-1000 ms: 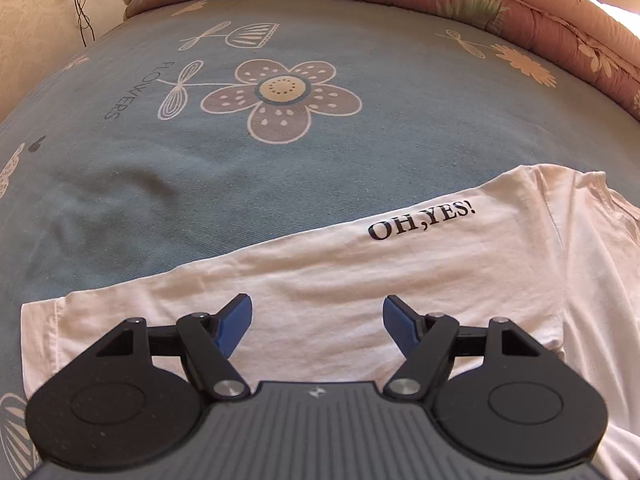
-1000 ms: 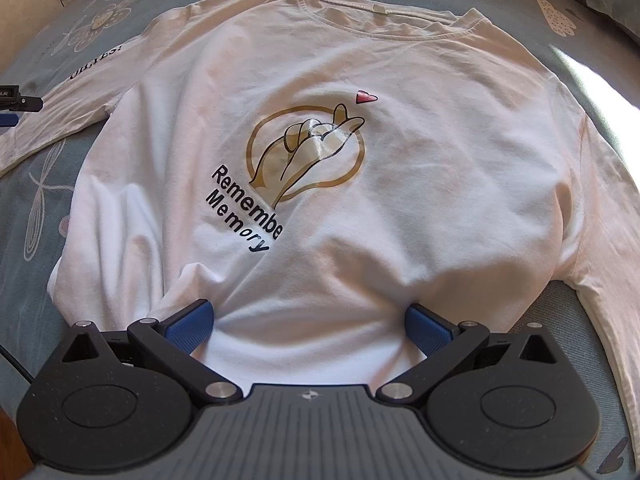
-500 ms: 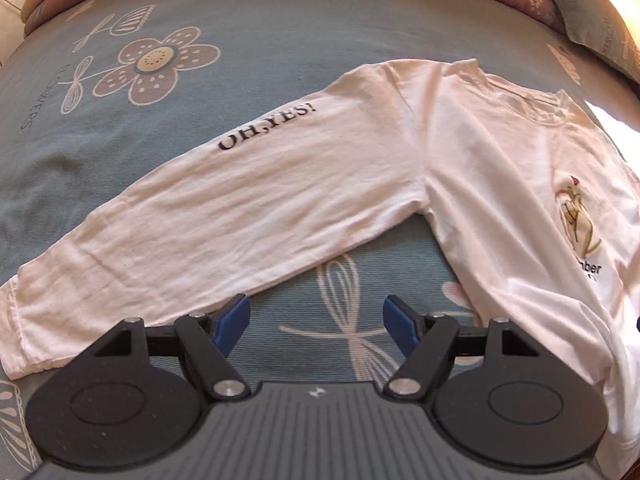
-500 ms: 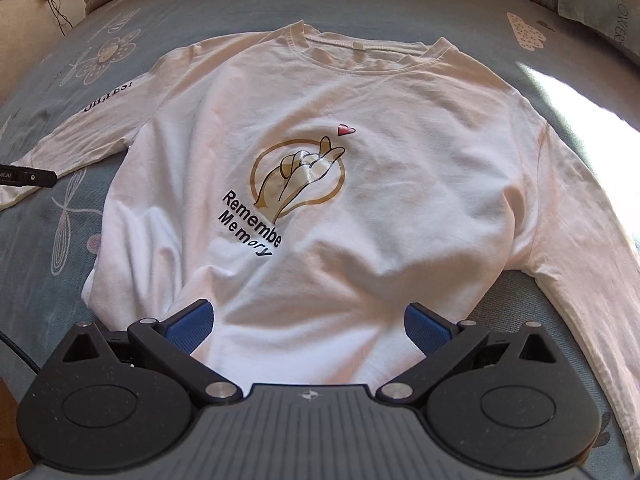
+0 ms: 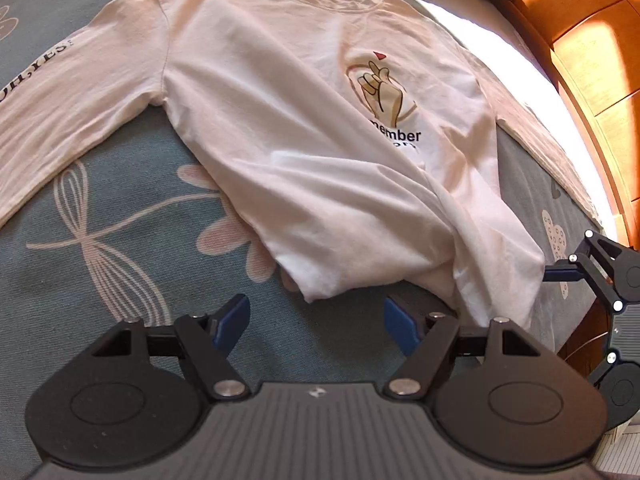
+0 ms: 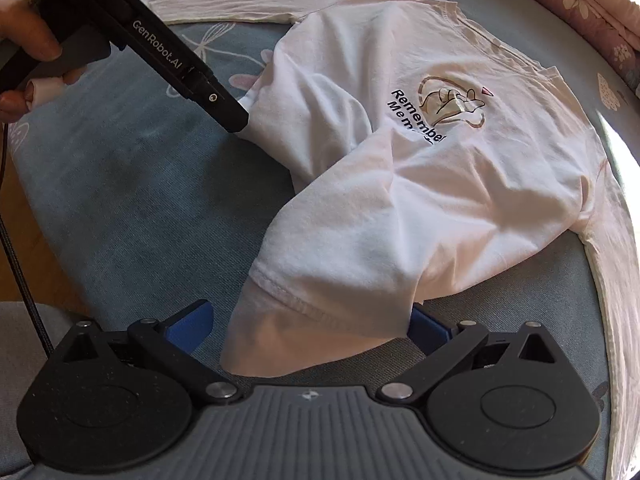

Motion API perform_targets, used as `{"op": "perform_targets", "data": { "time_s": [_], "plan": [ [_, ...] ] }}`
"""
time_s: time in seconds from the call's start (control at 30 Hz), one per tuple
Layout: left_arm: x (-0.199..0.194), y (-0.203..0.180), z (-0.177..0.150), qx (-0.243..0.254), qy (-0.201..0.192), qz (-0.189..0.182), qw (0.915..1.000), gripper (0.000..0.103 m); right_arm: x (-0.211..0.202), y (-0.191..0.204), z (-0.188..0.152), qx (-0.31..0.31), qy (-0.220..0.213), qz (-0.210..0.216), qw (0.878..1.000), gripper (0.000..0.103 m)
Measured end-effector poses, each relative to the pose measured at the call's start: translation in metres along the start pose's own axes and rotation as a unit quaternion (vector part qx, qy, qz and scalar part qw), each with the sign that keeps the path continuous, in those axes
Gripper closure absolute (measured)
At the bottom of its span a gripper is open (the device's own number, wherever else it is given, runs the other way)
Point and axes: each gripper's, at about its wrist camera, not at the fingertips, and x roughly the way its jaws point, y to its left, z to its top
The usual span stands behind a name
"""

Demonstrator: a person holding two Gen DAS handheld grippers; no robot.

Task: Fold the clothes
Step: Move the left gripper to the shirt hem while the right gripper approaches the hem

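Both tools tilt steeply down over the bed (image 5: 120, 280). The left tool (image 5: 316, 320) is spread and empty just short of the long-sleeved shirt (image 5: 300, 140) hem; the right tool (image 6: 312, 328) is spread, hem corner between its fingers.

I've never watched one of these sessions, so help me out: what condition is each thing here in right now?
White shirt: face up on the bed, lower hem rumpled and bunched, not folded.
Left sleeve: stretched out flat to the side.
Left gripper: open, nothing between its fingers, just short of the hem.
Right gripper: open, with a hem corner lying between its fingers.
Bedspread: spread flat under the shirt.
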Motion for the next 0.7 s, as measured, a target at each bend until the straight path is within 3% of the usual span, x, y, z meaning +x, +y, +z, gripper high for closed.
{"op": "perform_targets", "data": {
  "time_s": [0.07, 0.2, 0.5, 0.7],
  "plan": [
    [0.007, -0.006, -0.005, 0.006, 0.01, -0.01, 0.9999, 0.029, 0.007, 0.003, -0.004, -0.024, 0.006, -0.02, 1.0, 0.0],
    [0.019, -0.019, 0.002, 0.036, 0.008, -0.013, 0.9992, 0.029, 0.01, -0.015, 0.003, -0.002, -0.008, -0.053, 0.999, 0.0],
    [0.004, -0.004, 0.068, 0.039, -0.071, 0.014, 0.9966, 0.029, -0.021, -0.076, 0.044, -0.01, -0.086, -0.132, 0.987, 0.0],
    [0.022, 0.007, 0.113, 0.044, -0.087, 0.03, 0.9948, 0.028, 0.006, -0.123, 0.068, 0.017, -0.097, -0.169, 0.981, 0.0]
  ]
}}
